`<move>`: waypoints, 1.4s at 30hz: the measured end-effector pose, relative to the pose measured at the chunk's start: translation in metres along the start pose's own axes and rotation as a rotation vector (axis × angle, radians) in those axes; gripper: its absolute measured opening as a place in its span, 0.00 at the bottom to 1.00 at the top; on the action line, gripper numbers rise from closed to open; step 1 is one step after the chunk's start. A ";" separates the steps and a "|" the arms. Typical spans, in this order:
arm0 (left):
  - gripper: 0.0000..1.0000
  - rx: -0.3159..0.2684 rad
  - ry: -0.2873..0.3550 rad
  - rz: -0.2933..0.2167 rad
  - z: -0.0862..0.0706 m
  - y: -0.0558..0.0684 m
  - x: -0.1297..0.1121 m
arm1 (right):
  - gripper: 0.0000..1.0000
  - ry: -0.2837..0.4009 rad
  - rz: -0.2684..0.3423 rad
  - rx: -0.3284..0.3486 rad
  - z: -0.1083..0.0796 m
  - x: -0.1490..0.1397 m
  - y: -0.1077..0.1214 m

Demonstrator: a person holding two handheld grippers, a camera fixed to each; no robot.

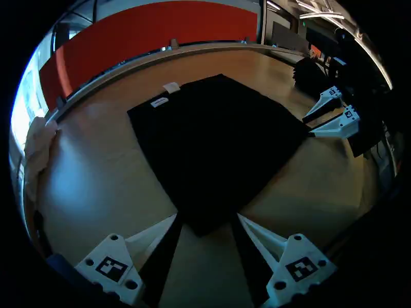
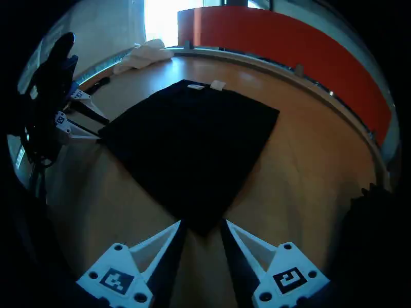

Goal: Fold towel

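Well, my left claw and right claw gape wide around towel corners (lower centre); shallow bites could slip.

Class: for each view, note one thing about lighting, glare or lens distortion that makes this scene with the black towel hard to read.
Left gripper view: the window blows out white at the left, and the black towel shows no texture. Right gripper view: the fisheye bows the red panel and the table edge.
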State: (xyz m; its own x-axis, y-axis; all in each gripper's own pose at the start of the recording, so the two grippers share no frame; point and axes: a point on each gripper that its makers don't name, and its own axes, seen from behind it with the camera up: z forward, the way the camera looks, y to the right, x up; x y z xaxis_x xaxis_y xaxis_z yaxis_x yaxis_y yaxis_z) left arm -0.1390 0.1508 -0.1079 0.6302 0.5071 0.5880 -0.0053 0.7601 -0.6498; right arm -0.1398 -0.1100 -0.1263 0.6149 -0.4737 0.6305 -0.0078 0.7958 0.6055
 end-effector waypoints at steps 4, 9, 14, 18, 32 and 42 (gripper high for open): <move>0.54 0.002 -0.005 0.004 0.000 0.001 -0.001 | 0.36 -0.001 -0.002 0.003 0.000 0.000 -0.001; 0.50 0.008 -0.007 0.004 -0.002 0.002 -0.001 | 0.20 0.001 0.002 -0.004 -0.001 0.000 0.000; 0.38 0.012 -0.017 -0.013 -0.002 0.004 -0.002 | 0.17 0.001 0.009 -0.009 -0.002 -0.001 -0.001; 0.28 0.018 -0.021 -0.023 -0.002 0.003 -0.002 | 0.17 0.000 0.012 -0.010 -0.003 -0.001 -0.002; 0.12 0.002 -0.028 -0.067 -0.005 0.005 0.004 | 0.12 0.024 0.041 0.001 -0.010 0.008 -0.006; 0.12 0.019 -0.006 -0.092 -0.020 0.001 0.019 | 0.12 0.073 0.039 -0.002 -0.028 0.032 -0.007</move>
State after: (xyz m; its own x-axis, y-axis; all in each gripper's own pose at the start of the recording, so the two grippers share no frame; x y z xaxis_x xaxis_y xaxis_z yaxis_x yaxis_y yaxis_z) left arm -0.1118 0.1529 -0.1069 0.6239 0.4369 0.6480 0.0381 0.8111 -0.5837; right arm -0.0981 -0.1200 -0.1240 0.6700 -0.4134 0.6165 -0.0316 0.8139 0.5801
